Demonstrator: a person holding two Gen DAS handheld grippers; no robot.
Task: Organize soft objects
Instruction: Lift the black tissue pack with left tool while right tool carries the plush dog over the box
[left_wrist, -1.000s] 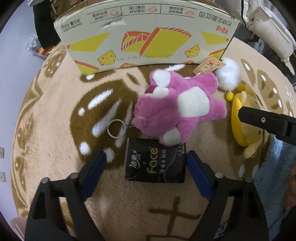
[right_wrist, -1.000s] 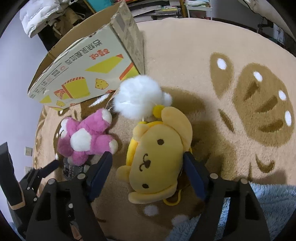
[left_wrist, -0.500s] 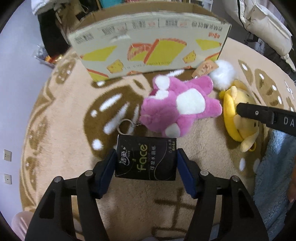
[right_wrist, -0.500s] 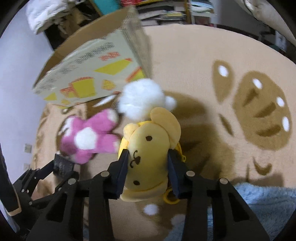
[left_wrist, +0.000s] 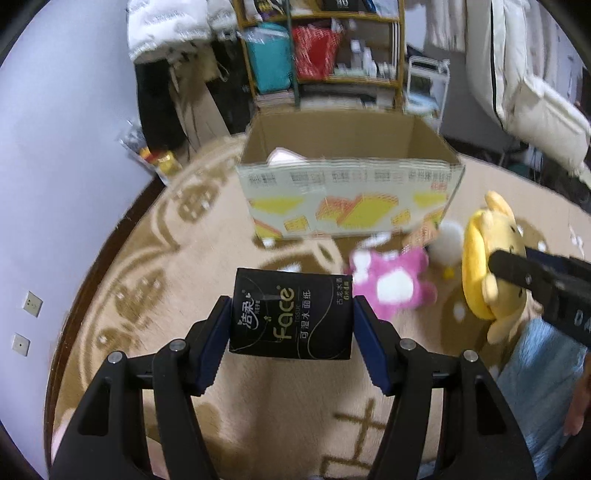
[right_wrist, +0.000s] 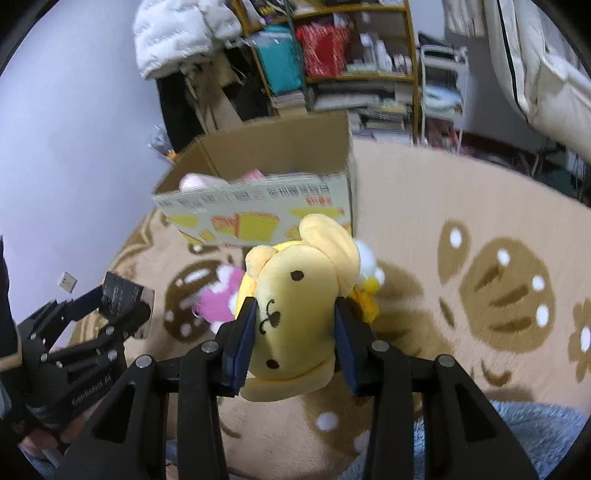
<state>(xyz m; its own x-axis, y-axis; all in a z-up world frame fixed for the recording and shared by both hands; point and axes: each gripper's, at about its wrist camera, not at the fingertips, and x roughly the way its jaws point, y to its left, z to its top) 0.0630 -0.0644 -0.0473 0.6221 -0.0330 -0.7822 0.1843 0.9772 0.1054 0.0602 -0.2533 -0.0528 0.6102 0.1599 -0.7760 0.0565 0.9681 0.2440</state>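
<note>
while both hang above the rug (left_wrist: 155, 258), my left gripper (left_wrist: 291, 325) clamps the black tissue pack (left_wrist: 290, 314); my right gripper (right_wrist: 295, 328) squeezes the yellow plush (right_wrist: 295, 295) — cardboard box (left_wrist: 347, 195) beyond

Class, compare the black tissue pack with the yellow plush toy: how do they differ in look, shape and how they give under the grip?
The tissue pack is black, boxy and printed with lettering; the yellow plush toy is rounded, with a stitched face. The pack keeps flat sides in the left hand-held gripper; the toy bulges around the pads of the right hand-held gripper. Both are clamped and lifted off the rug.
</note>
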